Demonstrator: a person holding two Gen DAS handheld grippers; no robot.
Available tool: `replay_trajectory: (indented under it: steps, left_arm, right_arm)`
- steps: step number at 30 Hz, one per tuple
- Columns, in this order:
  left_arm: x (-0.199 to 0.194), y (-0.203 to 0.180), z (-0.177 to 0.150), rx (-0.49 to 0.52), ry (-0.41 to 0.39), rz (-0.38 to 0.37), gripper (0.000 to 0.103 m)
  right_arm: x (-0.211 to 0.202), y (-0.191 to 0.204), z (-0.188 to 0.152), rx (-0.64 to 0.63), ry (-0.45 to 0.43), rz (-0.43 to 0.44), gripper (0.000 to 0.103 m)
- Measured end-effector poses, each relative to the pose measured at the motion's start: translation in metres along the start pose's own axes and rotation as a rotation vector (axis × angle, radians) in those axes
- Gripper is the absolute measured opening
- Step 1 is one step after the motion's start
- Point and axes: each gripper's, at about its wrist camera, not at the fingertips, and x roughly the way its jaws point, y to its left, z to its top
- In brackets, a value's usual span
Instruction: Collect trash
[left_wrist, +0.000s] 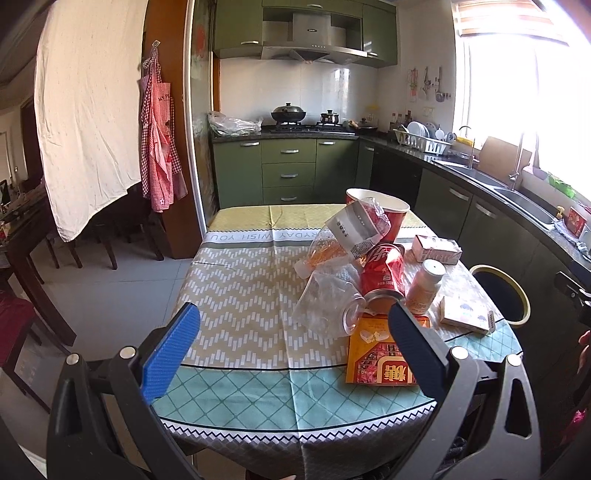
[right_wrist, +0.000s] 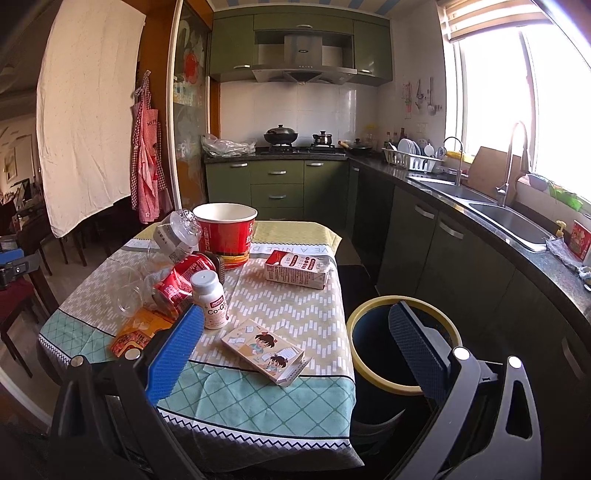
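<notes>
**Both grippers spread and empty over the litter pile**

We see the left hand-held gripper (left_wrist: 295, 343) with its blue pads wide apart, nothing between them, hovering over the near edge of the bench (left_wrist: 236, 302). Just ahead of its right-hand pad lie the orange packet (left_wrist: 373, 350), the clear plastic cup (left_wrist: 328, 302) on its side and the crushed red can (left_wrist: 384, 273), all leaning on one another. The right hand-held gripper (right_wrist: 295, 350) is likewise spread and empty; between its pads lies the cartoon-printed box (right_wrist: 264, 347), and behind its right-hand pad is the yellow-rimmed bin (right_wrist: 369, 314) beside the bench.

Our worry is the heap: pull one piece and we judge the can or the white pill bottle (right_wrist: 210, 299), just beyond the left-hand pad, may roll off the edge. The clear cup looks thin and could buckle or slip from the pads. The red paper bucket (right_wrist: 227, 232) farther back is wide for these jaws.

The bin's inside is too dark to read, and the pad hides part of its rim. How the plastic bottle (left_wrist: 343, 236) rests in the pile, we cannot tell.
</notes>
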Motion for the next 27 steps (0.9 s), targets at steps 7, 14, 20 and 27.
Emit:
replay_trajectory:
  steps: [7, 14, 20, 27]
  left_arm:
    - [-0.009, -0.004, 0.001, 0.011, -0.028, 0.008, 0.097]
    - [-0.016, -0.009, 0.005, 0.026, -0.047, 0.006, 0.097]
    - [-0.019, -0.011, 0.005, 0.033, -0.056, 0.011, 0.097]
    - [-0.018, -0.013, 0.005, 0.039, -0.049, 0.009, 0.097]
  right_arm:
    - [-0.006, 0.001, 0.002, 0.002, -0.015, 0.005, 0.099]
    - [-0.009, 0.003, 0.003, 0.0, -0.021, 0.008, 0.099]
    - [-0.01, 0.004, 0.002, -0.003, -0.019, 0.011, 0.099]
    - [-0.005, 0.006, 0.002, -0.01, -0.009, 0.004, 0.099]
